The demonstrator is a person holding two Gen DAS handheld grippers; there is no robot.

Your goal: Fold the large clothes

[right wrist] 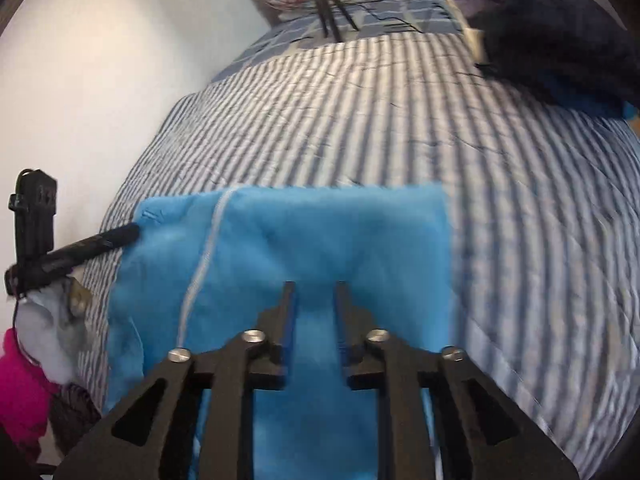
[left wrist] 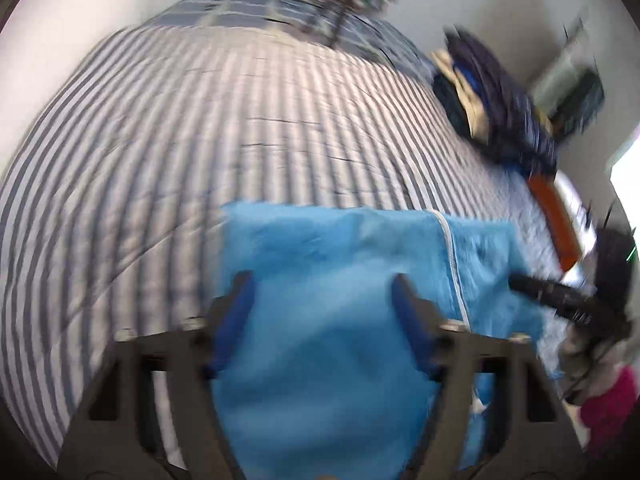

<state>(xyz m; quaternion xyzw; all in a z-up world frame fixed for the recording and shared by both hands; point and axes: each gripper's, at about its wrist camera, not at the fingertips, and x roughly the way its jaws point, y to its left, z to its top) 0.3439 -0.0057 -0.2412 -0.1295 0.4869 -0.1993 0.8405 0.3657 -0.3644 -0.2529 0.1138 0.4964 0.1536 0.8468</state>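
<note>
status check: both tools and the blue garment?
Left tool open, empty. Right tool open, empty. Fuzzy blue zip-up fleece garment lies folded on striped quilt. Nothing in the way.

We see a wide stretch of striped bedspread (left wrist: 192, 140) lying bare beyond the blue fleece (left wrist: 340, 280), filling the middle and left of the left wrist view. At its upper right a dark pile of clothes (left wrist: 496, 108) blocks that side. In the right wrist view the same pile (right wrist: 560, 28) sits at the upper right, a tripod (right wrist: 332, 8) stands at the top, and a white wall (right wrist: 100, 80) closes the left.
</note>
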